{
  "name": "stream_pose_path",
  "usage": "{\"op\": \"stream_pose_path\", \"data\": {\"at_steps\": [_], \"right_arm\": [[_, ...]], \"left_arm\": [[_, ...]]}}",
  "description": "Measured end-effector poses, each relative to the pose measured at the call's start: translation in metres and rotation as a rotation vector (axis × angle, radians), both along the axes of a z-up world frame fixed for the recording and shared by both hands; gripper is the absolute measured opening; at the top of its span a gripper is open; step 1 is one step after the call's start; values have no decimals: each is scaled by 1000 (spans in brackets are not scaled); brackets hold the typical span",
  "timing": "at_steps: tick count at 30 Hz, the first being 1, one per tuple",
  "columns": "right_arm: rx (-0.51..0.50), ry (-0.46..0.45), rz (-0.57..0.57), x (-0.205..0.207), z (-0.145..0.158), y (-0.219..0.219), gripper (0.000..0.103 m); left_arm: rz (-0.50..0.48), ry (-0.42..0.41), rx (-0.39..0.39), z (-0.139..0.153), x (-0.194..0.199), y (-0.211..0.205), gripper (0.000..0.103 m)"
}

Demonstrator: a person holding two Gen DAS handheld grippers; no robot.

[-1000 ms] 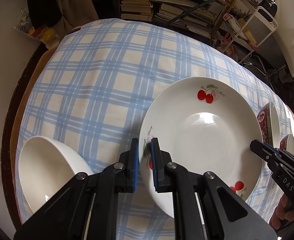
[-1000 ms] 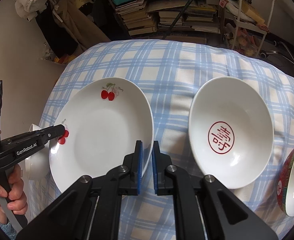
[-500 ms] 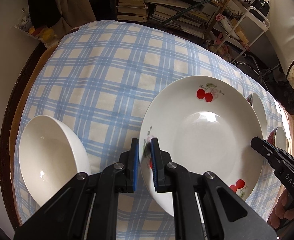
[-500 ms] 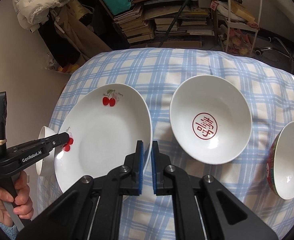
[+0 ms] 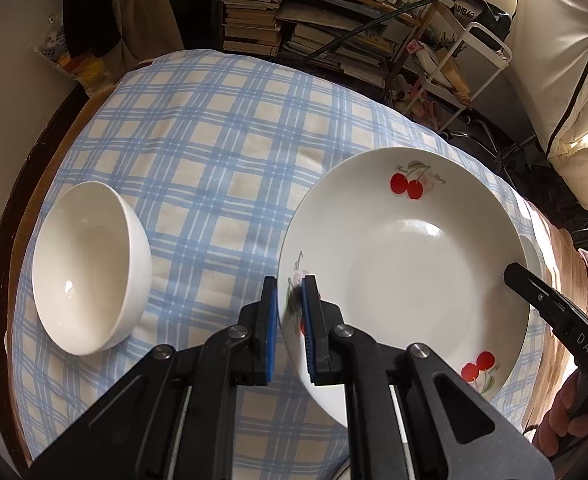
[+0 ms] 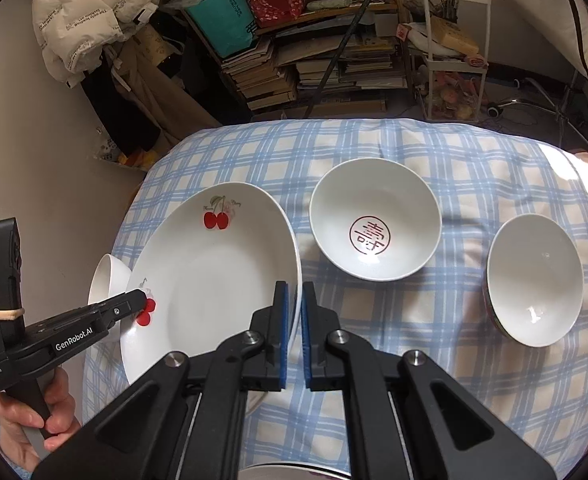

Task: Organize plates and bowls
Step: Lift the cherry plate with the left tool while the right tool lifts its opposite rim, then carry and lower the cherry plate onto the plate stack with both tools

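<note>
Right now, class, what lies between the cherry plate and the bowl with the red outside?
In the right wrist view, the white bowl with a red emblem sits on the checked cloth between the cherry plate and the red-sided bowl.

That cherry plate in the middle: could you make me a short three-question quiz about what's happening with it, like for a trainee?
1. True or false: only one hand-held gripper grips the cherry plate.
2. How many bowls show on the checked tablecloth in the right wrist view: A two, B three, C five?
3. Fill in: the bowl with the red round emblem lies to the plate's ____ in the right wrist view.

Key: 1 false, the left hand-held gripper and right hand-held gripper clamp opposite rims; 2 B; 3 right.
</note>
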State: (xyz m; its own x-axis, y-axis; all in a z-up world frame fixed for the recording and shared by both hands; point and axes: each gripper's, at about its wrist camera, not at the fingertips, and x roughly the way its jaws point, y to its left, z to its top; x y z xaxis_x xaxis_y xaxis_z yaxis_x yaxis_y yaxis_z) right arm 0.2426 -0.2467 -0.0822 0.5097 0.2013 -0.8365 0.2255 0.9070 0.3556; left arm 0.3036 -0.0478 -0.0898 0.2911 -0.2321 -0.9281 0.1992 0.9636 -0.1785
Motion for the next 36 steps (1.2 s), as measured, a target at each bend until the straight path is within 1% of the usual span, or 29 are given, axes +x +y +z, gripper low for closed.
{"op": "stream_pose_path", "data": {"at_steps": [3,6,10,12,15,21,26,28,31,33,36], "right_arm": [[-7,-18,-9,-16,8,-3,7],[-8,-24,-12,-33,13,-4,7],[-23,-21,-21,-51,17,-2,7],[-24,-37,-26,-62,19,-1,7],[-3,-50,-38,-80,20,-4,7],[-46,-35,-20,-115,12,0,7],[-12,-32,-43,-149,2,-8,7],[-18,-25,-41,-161,-4,-9,7],[-46,-19,-21,-174,-8,-7,7],[-53,-17,-18,-183,-11,-7,7],[-32,-11,-20,-195,-17,-10,7]], "left_arm": [[-4,-3,-9,5,-12,-2,11],[11,14,-39,6,-23,-1,11],[13,5,-44,7,-43,-1,11],[6,-6,-44,7,-53,-2,12],[-7,-4,-45,6,-67,-2,11],[-22,-15,-29,4,-101,-8,11],[-35,-24,-35,-1,-132,-14,10],[-37,-24,-34,-7,-141,-16,10],[-14,1,-47,-17,-155,-16,10],[-24,-9,-30,-18,-166,-18,10],[-39,-15,-15,-17,-178,-20,10]]}}
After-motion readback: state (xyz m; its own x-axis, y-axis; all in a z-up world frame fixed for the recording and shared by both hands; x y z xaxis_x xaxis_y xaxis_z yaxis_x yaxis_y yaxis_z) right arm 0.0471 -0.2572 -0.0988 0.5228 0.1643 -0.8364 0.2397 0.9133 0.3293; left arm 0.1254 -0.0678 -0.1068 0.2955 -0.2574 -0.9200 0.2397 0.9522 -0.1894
